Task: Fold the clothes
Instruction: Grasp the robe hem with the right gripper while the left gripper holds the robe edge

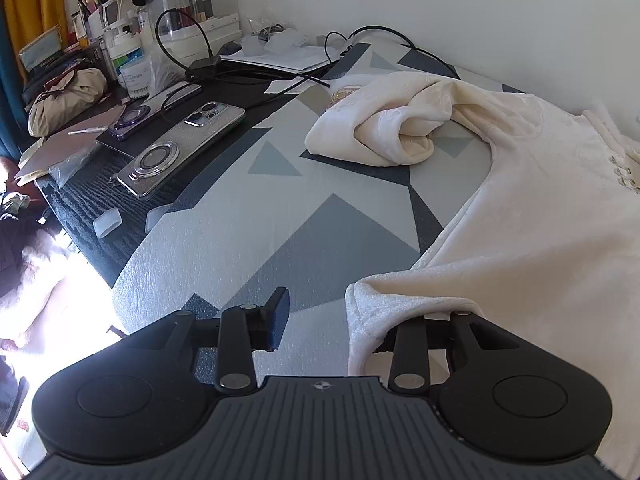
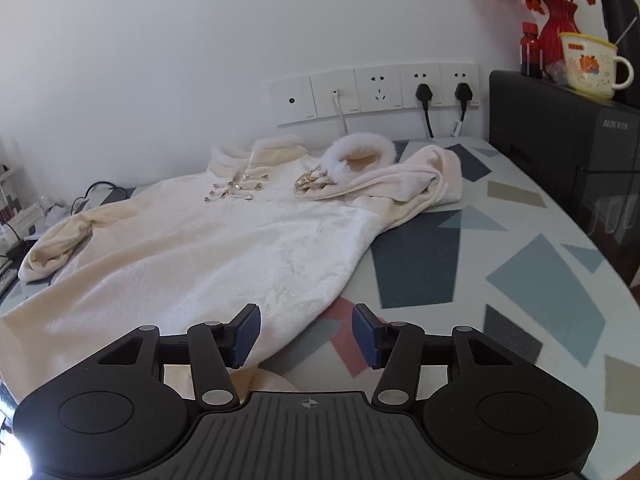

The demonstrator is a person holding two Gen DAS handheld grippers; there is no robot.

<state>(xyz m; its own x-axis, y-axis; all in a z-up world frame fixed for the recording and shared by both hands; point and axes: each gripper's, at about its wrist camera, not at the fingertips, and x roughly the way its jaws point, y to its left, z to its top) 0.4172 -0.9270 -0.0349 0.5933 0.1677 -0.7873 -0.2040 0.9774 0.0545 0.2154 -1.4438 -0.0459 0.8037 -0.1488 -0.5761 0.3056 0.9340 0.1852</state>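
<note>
right wrist view: right claw (image 2: 306, 334) tilts down, empty, spreading over the cream garment (image 2: 224, 248); left claw's (image 1: 352, 320) state unclear.

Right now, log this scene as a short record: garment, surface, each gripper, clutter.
garment: cream dress spread flat, fur collar toward the wall, both sleeves bunched
surface: table with geometric-print cover
left gripper: hem corner draped over one side; grip unclear
right gripper: fingers apart, opening, hem edge below, nothing pinched
clutter: phones left of the cover; mug on a black box at right
</note>
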